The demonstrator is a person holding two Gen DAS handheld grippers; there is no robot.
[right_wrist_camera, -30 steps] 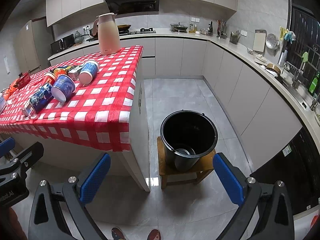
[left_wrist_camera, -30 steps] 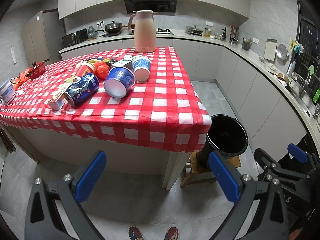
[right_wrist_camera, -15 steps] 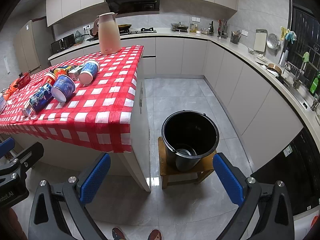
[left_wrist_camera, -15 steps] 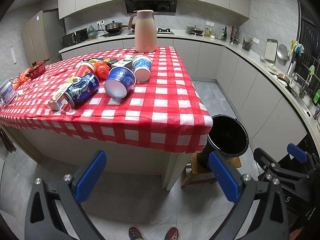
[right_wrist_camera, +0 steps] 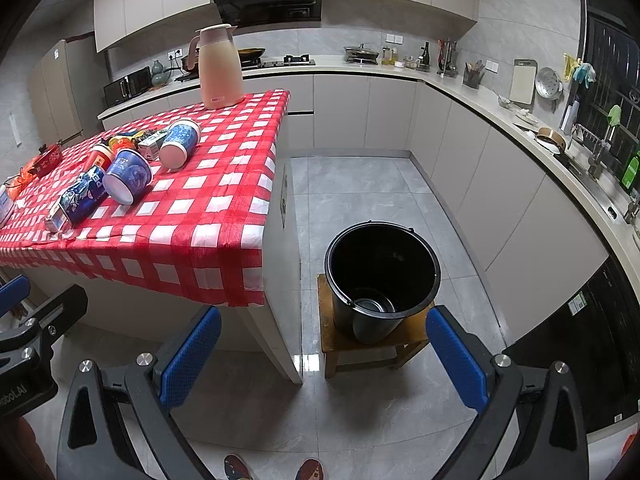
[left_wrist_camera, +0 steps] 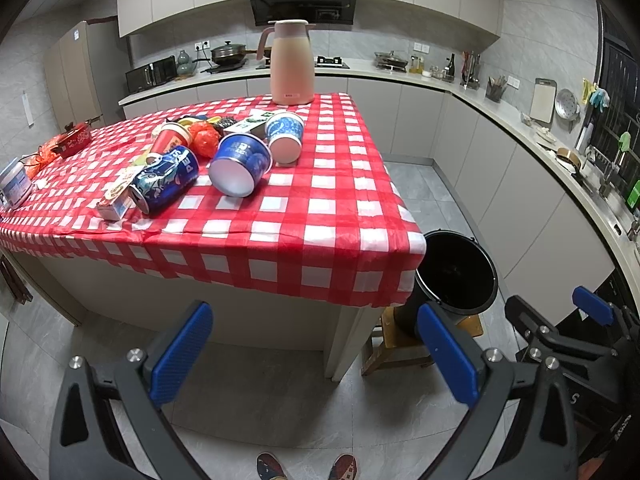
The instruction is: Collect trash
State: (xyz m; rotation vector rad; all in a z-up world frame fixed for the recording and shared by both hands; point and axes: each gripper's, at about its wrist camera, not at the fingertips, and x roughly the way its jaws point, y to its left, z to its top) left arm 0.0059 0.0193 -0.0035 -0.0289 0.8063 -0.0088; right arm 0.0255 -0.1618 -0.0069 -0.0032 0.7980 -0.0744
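Trash lies on the red checked table [left_wrist_camera: 312, 216]: a blue bowl on its side [left_wrist_camera: 240, 164], a blue-white cup on its side [left_wrist_camera: 285, 136], a blue can [left_wrist_camera: 164, 180], a red cup [left_wrist_camera: 170, 140], an orange bag [left_wrist_camera: 204, 138] and a small carton [left_wrist_camera: 116, 206]. The blue bowl [right_wrist_camera: 128, 175], the cup [right_wrist_camera: 180, 144] and the can [right_wrist_camera: 80, 198] also show in the right wrist view. A black bucket [right_wrist_camera: 382, 276] stands on a wooden stool [right_wrist_camera: 332, 344] right of the table; it also shows in the left wrist view [left_wrist_camera: 456, 276]. My left gripper [left_wrist_camera: 312, 352] is open and empty, below the table's near edge. My right gripper [right_wrist_camera: 320, 356] is open and empty, in front of the bucket.
A pink thermos jug [left_wrist_camera: 290, 64] stands at the table's far end. A red pot [left_wrist_camera: 72, 142] and a white jar [left_wrist_camera: 14, 182] sit at the table's left. Kitchen counters [right_wrist_camera: 520, 120] run along the back and right. Grey floor tiles [right_wrist_camera: 360, 184] lie between table and counters.
Both views have shifted very slightly; the table and bucket sit a touch lower in frame. Both grippers stay open and empty.
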